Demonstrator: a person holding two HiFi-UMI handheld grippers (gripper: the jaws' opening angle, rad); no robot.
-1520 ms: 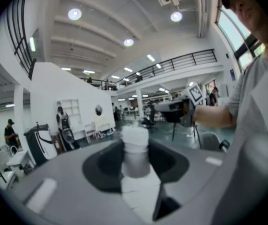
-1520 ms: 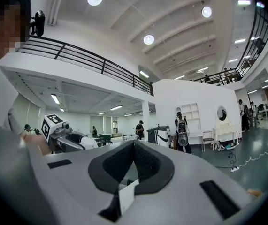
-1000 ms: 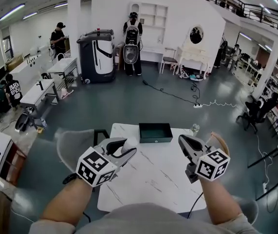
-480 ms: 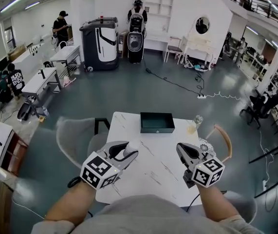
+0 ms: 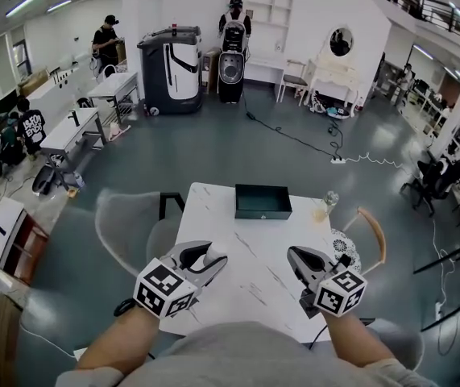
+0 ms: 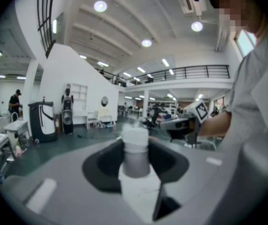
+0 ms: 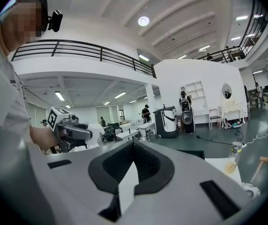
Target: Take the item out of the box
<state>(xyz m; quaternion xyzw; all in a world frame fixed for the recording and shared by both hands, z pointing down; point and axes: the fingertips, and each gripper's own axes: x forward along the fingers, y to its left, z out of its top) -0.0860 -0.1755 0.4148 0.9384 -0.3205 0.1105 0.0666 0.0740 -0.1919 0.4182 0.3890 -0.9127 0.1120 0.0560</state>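
Left gripper: jaws clamped on the white bottle; positioned over the 7 o'clock part of the table in the head view, tips aimed toward 1 o'clock.
White bottle: task item, out of the box; upright between the left jaws, its white cap standing above the jaw tips and its greyer body gripped between the dark pads.
Right gripper: jaws closed tip to tip with nothing between them; positioned over the 5 o'clock part of the table, tips aimed toward 11 o'clock.
Gripper spacing: the two are well apart, side by side along the near edge of the table.
Box: dark green, open-topped, shallow; sits at the 12 o'clock edge of the table. The visible interior shows only its dark floor. Well apart from both grippers.
Table: white tabletop with faint grey veining.
Glass: clear, with a yellowish fill in its lower part; stands at the 2 o'clock corner of the table, near the box and apart from it.
Grey chair: at 9 o'clock of the table.
Wooden-backed chair: at 3 o'clock of the table.
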